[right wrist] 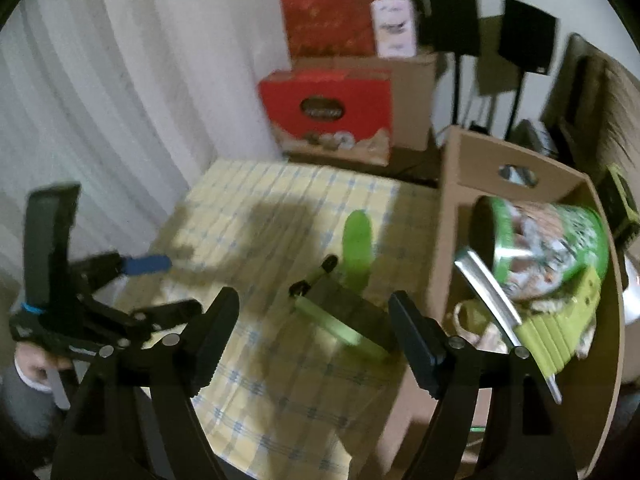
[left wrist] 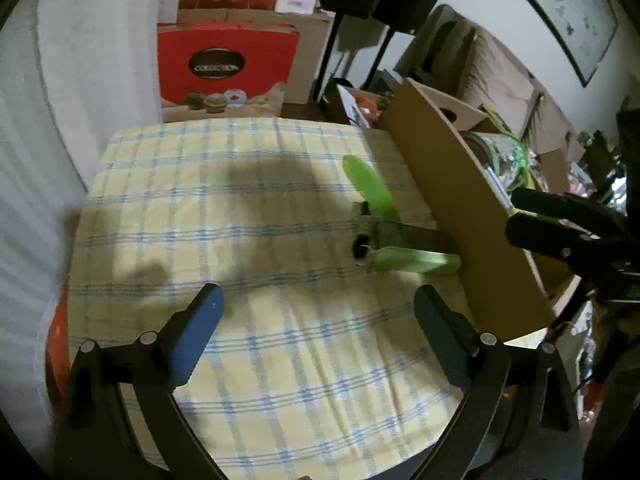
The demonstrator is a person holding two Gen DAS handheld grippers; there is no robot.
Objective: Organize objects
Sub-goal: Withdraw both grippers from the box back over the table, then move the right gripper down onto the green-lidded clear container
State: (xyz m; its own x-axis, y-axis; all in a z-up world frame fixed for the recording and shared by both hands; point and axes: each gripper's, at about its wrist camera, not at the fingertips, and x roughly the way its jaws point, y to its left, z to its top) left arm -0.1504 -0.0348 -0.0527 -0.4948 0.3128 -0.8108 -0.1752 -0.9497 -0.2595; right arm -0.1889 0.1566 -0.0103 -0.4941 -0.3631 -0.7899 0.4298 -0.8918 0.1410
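Observation:
A green-handled tool with a dark middle part (left wrist: pixel 394 240) lies on the yellow checked tablecloth (left wrist: pixel 224 208), close to the cardboard box (left wrist: pixel 460 208). It also shows in the right wrist view (right wrist: pixel 348 308). My left gripper (left wrist: pixel 316 312) is open and empty above the cloth, short of the tool. My right gripper (right wrist: pixel 314 324) is open and empty, hovering just before the tool; it also shows at the right in the left wrist view (left wrist: pixel 516 216). The left gripper shows at the left in the right wrist view (right wrist: pixel 160 284).
The cardboard box (right wrist: pixel 448 240) holds a green tin (right wrist: pixel 556 240), a green ribbed item (right wrist: pixel 560 328) and a flat grey piece. Red gift boxes (left wrist: pixel 224 64), cardboard boxes and black speaker stands (left wrist: pixel 404 4) stand behind the table. White curtains hang at the left.

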